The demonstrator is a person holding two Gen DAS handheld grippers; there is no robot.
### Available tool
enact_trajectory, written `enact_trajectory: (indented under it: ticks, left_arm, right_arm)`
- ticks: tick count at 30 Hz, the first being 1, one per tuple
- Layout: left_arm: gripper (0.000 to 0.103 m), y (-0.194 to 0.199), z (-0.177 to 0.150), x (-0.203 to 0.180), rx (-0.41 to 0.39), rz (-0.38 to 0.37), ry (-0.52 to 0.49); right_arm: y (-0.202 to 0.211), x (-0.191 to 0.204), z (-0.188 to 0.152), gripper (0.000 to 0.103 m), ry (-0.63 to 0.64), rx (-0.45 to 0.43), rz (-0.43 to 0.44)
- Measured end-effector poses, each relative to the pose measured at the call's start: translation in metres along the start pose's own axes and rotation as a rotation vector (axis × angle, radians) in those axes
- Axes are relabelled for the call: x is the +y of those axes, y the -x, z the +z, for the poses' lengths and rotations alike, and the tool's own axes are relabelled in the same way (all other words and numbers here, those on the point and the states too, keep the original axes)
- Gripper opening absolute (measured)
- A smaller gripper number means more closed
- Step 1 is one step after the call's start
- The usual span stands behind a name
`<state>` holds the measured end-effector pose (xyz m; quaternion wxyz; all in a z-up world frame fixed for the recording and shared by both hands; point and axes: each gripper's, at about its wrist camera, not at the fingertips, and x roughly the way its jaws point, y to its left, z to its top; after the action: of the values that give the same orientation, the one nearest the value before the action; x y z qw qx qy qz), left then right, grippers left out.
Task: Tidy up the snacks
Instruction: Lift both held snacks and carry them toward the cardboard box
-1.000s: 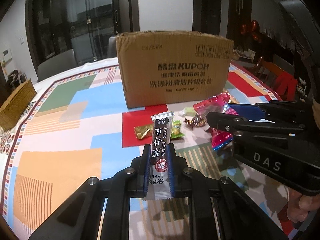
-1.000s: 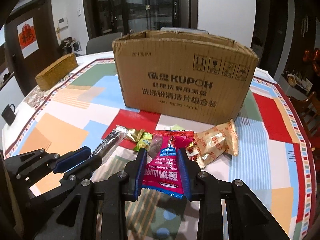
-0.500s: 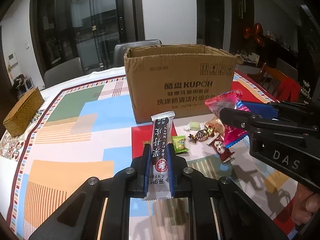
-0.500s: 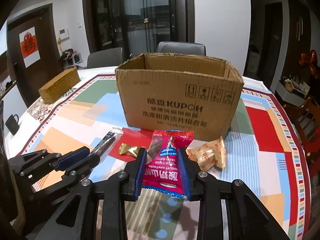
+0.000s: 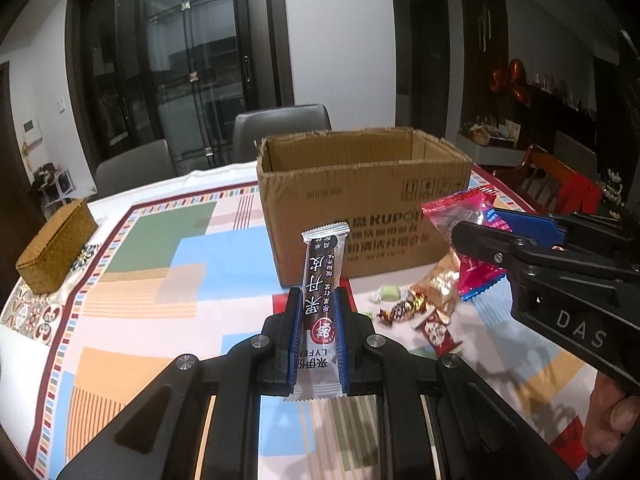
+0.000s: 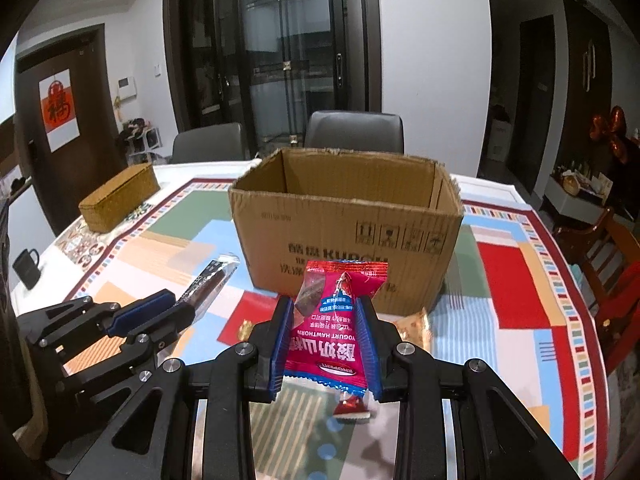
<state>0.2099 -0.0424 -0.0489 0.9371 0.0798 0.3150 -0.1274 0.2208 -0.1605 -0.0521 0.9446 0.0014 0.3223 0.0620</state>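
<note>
While the left hand-held gripper [image 5: 316, 342] pinched a dark snack bar [image 5: 322, 280] upright, the right hand-held gripper [image 6: 326, 338] clamped a red hawthorn packet [image 6: 334, 320]; both hung above the desk [image 5: 160, 248], near the open cardboard box [image 6: 348, 228], with loose candies [image 5: 404, 310] beneath.

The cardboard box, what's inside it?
Looking into the cardboard box from the right wrist view, only its bare brown inner walls show. The front wall hides the bottom, so any snacks lying down there cannot be seen.
</note>
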Motion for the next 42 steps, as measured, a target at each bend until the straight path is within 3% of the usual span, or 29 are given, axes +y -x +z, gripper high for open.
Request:
enact_trajectory:
  ticks: [25, 42]
  left_arm:
    - [0.016, 0.008, 0.067, 0.005, -0.126, 0.013, 0.02]
    - [0.016, -0.004, 0.098, 0.01, -0.162, 0.036, 0.041]
  right_arm:
    - [0.025, -0.014, 0.051, 0.033, -0.02, -0.128, -0.036]
    - [0.02, -0.025, 0.085, 0.033, -0.025, -0.189, -0.073]
